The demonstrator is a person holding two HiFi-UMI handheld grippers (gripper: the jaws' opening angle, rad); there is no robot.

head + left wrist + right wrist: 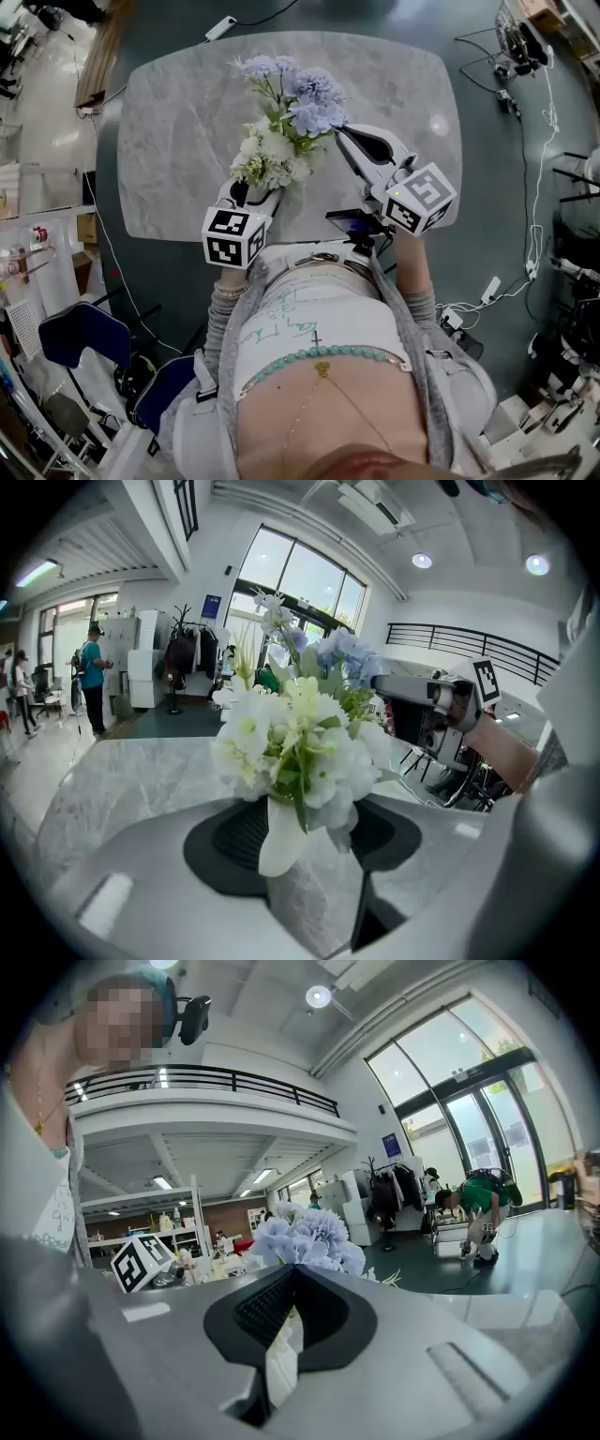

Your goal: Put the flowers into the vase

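Note:
A small white vase [279, 841] stands on the marble table [178, 122] between the jaws of my left gripper [255, 192], which is shut on it. A bunch of white flowers [267, 155] fills its mouth and hides it in the head view. My right gripper [339, 133] is shut on the stem of the pale blue flowers [314, 98], whose heads rise just behind the white ones. In the right gripper view the blue flowers [305, 1237] show just past the nearly closed jaws. The left gripper view has the right gripper [412, 710] beside the bouquet.
The bouquet is near the table's front edge, close to my body. A dark phone-like device [349, 220] lies at that edge by the right gripper. A blue chair [75, 337] stands on the floor at lower left, and cables [525, 187] run at right.

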